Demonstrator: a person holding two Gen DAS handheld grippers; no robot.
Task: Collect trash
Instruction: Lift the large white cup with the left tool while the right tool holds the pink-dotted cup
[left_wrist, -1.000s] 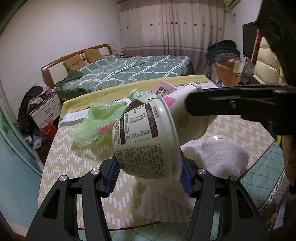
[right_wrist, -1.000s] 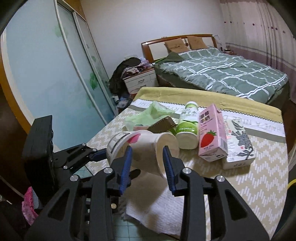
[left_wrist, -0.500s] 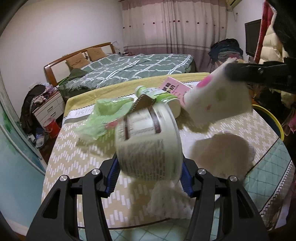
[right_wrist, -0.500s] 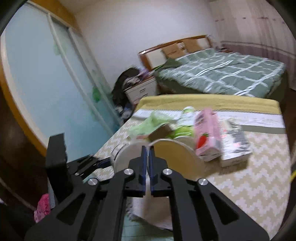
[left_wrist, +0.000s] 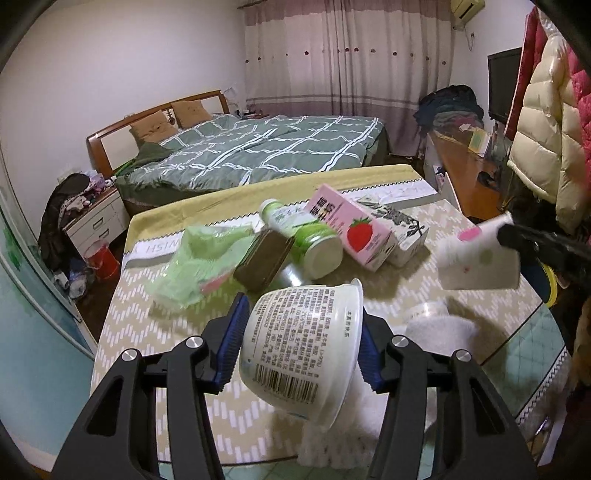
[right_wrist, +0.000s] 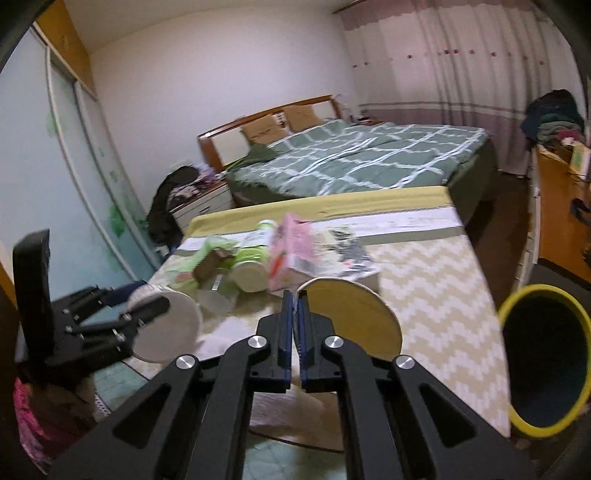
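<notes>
My left gripper (left_wrist: 301, 314) is shut on a white printed noodle bowl (left_wrist: 299, 350), tilted and lifted over the table, its blue pads pressing both sides. My right gripper (right_wrist: 294, 299) is shut on the wall of a white paper cup with pink spots (right_wrist: 351, 317), whose cream inside faces the camera. In the left wrist view that paper cup (left_wrist: 480, 262) hangs at the right, apart from the bowl, on the right gripper (left_wrist: 509, 236). From the right wrist, the left gripper (right_wrist: 147, 310) and bowl (right_wrist: 166, 325) show at the left.
On the chevron tablecloth (left_wrist: 147, 332) lie a green bag (left_wrist: 199, 262), a brown packet (left_wrist: 264, 258), a green bottle (left_wrist: 310, 240), a pink strawberry carton (left_wrist: 354, 229), a white patterned carton (left_wrist: 402, 229) and white paper towel (left_wrist: 436, 332). A yellow-rimmed bin (right_wrist: 543, 369) stands right of the table.
The right gripper shut on the paper cup's wall and carried it out of the bowl and off to the right. The bowl stayed in the left gripper and now tilts differently.
</notes>
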